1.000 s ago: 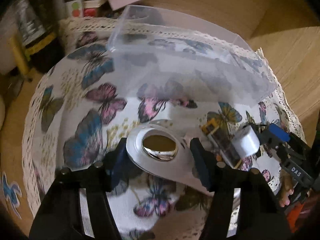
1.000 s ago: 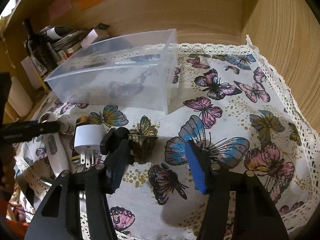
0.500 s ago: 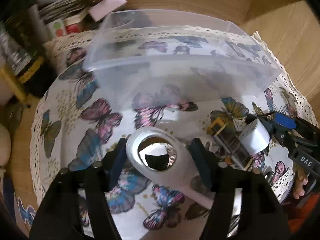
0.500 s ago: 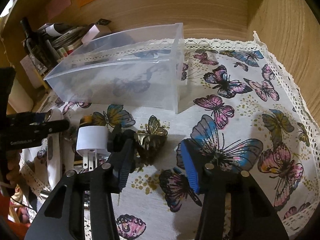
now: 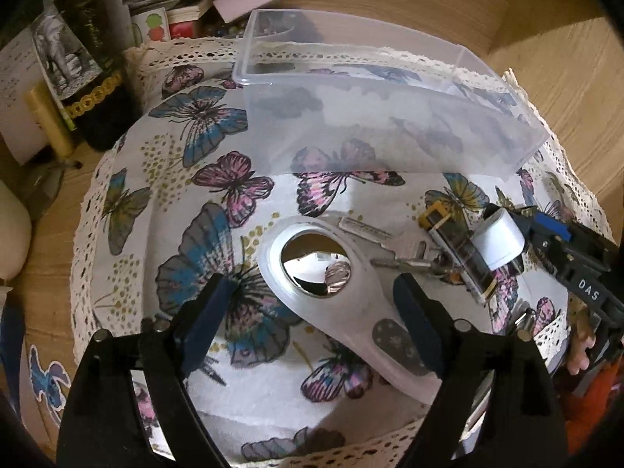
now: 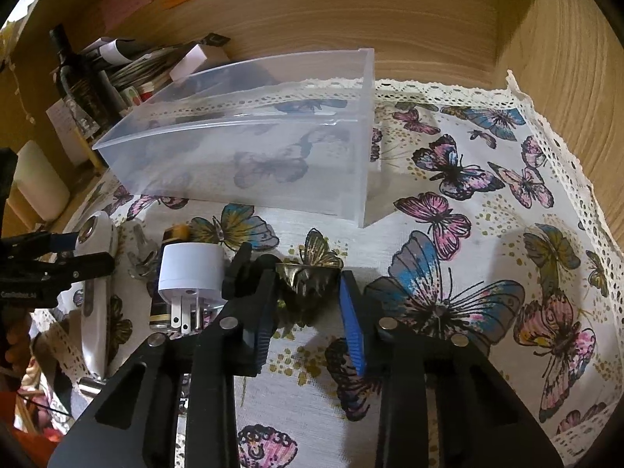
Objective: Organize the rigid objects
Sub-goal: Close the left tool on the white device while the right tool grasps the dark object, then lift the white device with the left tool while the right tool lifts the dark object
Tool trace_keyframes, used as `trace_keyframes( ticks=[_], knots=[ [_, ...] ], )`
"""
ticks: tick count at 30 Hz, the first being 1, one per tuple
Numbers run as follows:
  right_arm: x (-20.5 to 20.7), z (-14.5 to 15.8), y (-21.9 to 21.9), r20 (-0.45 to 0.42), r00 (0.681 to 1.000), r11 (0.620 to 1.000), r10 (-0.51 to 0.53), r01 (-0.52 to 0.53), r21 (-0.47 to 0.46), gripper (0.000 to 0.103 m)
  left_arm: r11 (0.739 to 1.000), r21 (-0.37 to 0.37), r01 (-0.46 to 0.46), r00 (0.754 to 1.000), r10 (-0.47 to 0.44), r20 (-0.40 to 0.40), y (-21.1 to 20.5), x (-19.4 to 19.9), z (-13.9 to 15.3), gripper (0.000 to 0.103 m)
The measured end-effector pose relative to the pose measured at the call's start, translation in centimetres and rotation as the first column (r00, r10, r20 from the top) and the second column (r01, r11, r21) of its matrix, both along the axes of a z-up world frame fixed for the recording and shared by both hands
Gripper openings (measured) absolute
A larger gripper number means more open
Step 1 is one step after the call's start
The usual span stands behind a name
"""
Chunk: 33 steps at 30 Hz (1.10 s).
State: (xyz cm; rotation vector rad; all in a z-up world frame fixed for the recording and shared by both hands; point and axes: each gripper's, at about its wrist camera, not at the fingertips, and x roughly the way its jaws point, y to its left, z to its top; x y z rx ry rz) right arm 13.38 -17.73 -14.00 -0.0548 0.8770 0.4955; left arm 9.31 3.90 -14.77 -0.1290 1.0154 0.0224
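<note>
A clear plastic bin (image 5: 390,117) (image 6: 249,156) stands on the butterfly cloth (image 5: 195,136) (image 6: 507,234). A white handled device with a shiny round inset (image 5: 323,273) lies flat; it also shows in the right wrist view (image 6: 93,284). My left gripper (image 5: 308,304) is open, its fingers on either side of the device. A white plug adapter (image 6: 191,273) (image 5: 501,240), a black and gold cylinder (image 5: 460,249) and metal keys (image 5: 409,261) lie beside it. My right gripper (image 6: 308,304) is open, its pads close on both sides of a dark gold faceted piece (image 6: 308,284).
Bottles, a box and papers (image 5: 97,58) (image 6: 97,78) crowd the left back corner. Wooden walls (image 6: 390,11) close the back and right side. The cloth's lace edge (image 5: 82,265) ends near the wooden shelf on the left.
My left gripper has pulled back and opened wider around the white device. My right gripper has moved forward and narrowed around the dark gold piece.
</note>
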Motion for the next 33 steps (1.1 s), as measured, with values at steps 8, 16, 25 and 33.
trace_keyframes(
  ticks=[8,16,25,33],
  knots=[
    [0.1,0.0,0.0,0.004,1.0,1.0,0.003,-0.004,0.009,0.029,0.994,0.038,-0.102,0.993,0.099,0.07,3.1,-1.4,2.0,0.089],
    [-0.1,0.0,0.1,0.016,1.0,1.0,0.005,-0.005,0.003,0.029,0.993,-0.09,-0.077,0.997,0.074,-0.036,2.1,-1.8,-0.1,0.09],
    [0.2,-0.1,-0.2,-0.018,1.0,1.0,0.008,-0.007,0.022,0.029,0.997,-0.047,-0.065,0.998,0.066,0.015,0.1,0.0,-0.6,0.067],
    [-0.2,0.1,-0.4,0.006,1.0,1.0,-0.012,0.012,0.026,0.029,0.999,0.031,-0.008,0.998,0.006,0.066,-0.2,1.7,-0.1,0.04]
  ],
)
